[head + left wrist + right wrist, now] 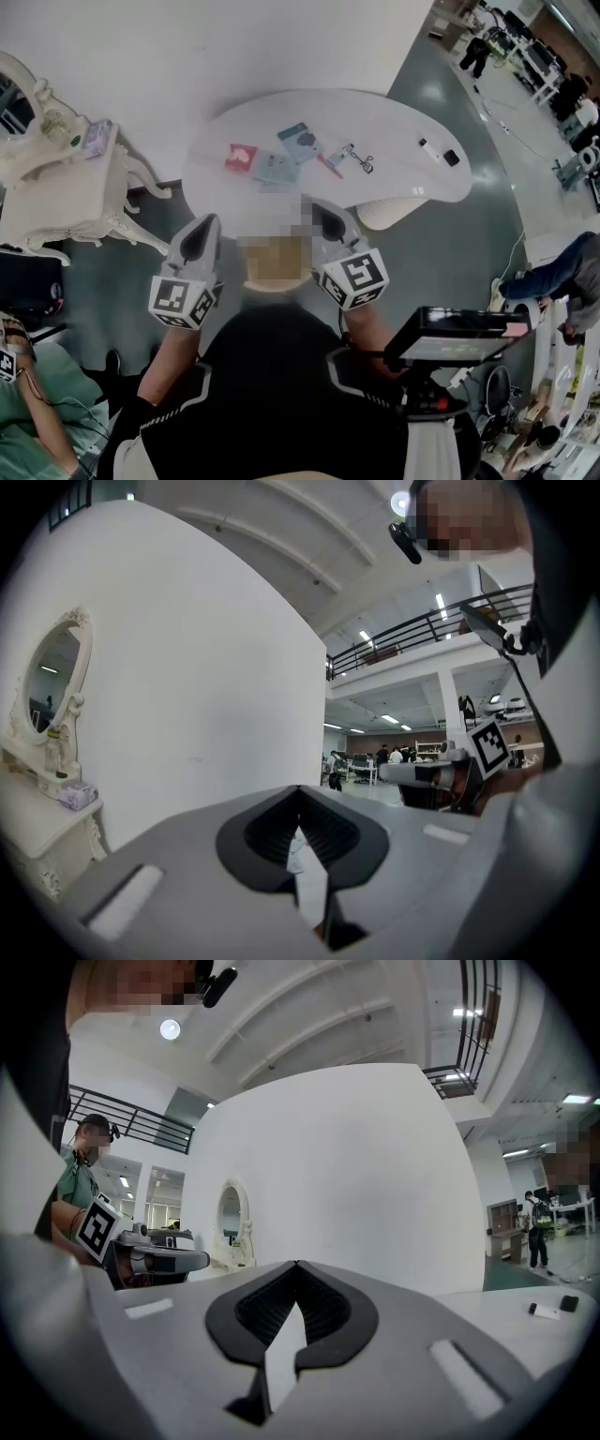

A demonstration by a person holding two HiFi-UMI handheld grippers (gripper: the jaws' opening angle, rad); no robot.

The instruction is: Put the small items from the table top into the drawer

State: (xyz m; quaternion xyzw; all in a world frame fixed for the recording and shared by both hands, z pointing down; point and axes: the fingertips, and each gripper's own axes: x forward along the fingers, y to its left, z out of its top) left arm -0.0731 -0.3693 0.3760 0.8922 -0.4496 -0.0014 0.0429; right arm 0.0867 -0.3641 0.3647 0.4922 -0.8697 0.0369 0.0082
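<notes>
The white table [394, 122] stood at 12 o'clock from both grippers. The left gripper [203, 225] and the right gripper [330, 223] each had their jaws pressed together, holding nothing. On the tabletop lay teal packets [298, 142], with a red packet [241, 157] at their 9 o'clock and an eyelash curler [356, 157] at their 3 o'clock.

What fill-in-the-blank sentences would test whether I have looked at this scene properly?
1. The left tool and the right tool both have their jaws ____, with nothing between them.
2. The red packet and the eyelash curler lie on a curved ____ table.
3. The cream dresser at the head view's left carries an oval ____.

Missing words: shut; white; mirror.
</notes>
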